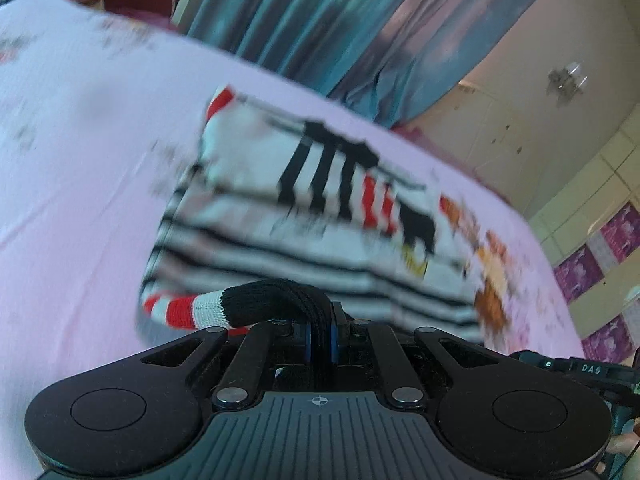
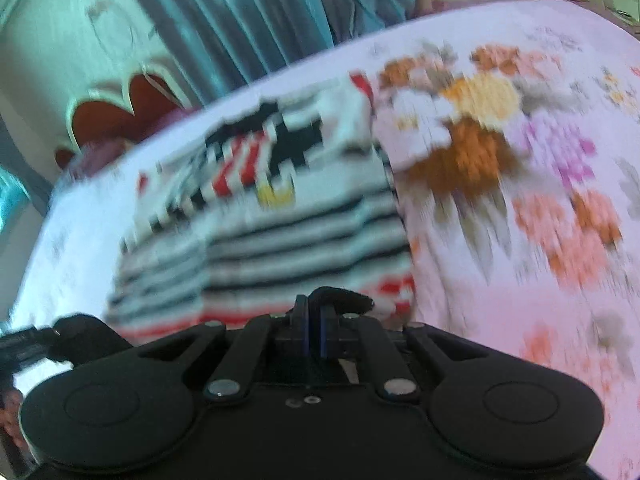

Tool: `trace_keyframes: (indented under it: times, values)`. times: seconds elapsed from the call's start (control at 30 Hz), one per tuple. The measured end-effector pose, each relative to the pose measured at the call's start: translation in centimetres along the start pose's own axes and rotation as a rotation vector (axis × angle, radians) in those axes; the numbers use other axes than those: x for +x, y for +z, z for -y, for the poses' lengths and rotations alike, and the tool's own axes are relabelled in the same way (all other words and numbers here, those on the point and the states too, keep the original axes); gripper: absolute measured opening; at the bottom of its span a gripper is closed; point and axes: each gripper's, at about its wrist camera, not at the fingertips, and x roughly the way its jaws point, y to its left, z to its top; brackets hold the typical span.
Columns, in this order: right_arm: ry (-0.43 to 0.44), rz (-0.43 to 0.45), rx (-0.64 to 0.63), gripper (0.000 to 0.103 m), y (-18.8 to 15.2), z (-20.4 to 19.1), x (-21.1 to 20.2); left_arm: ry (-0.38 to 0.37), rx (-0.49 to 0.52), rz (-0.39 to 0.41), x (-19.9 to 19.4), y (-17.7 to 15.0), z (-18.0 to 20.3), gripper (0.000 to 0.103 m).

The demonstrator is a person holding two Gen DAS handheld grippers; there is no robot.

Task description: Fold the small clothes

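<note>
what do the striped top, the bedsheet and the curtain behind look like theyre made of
Striped top: seems a soft knit, matte; the black hem edge pinched in the left gripper shows ribbed texture. Bedsheet: looks like thin woven cotton, matte, with a printed floral pattern, though blur hides the weave. Curtain: probably satin-like synthetic; its teal folds carry glossy highlights.

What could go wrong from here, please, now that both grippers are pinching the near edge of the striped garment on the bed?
1. The left gripper holds only the black hem of the striped garment, so a pull could slip it free.
2. The right gripper pinches an equally thin bit of edge; uneven hands could skew the fold.
3. Both views are blurred, so alignment over the floral bedsheet is hard to judge.
</note>
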Motion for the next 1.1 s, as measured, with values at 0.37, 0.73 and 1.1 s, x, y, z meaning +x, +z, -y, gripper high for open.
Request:
trace_keyframes:
  times: [0.37, 0.73, 1.1]
  values:
    - [0.06, 0.082, 0.091, 0.005, 13.0, 0.6, 8.5, 0.04, -0.007, 0.115, 9.4, 11.7, 1.3, 0.007]
    - [0.015, -0.012, 0.195, 0.018, 19.1, 2.6, 19.1, 0.175, -0.074, 0.001, 20.6, 16.7, -0.8, 0.008]
    - [0.026, 0.033, 0.05, 0.066, 21.3, 3.2, 20.0, 0.187, 0.07, 0.084, 18.9, 18.4, -1.9, 0.092]
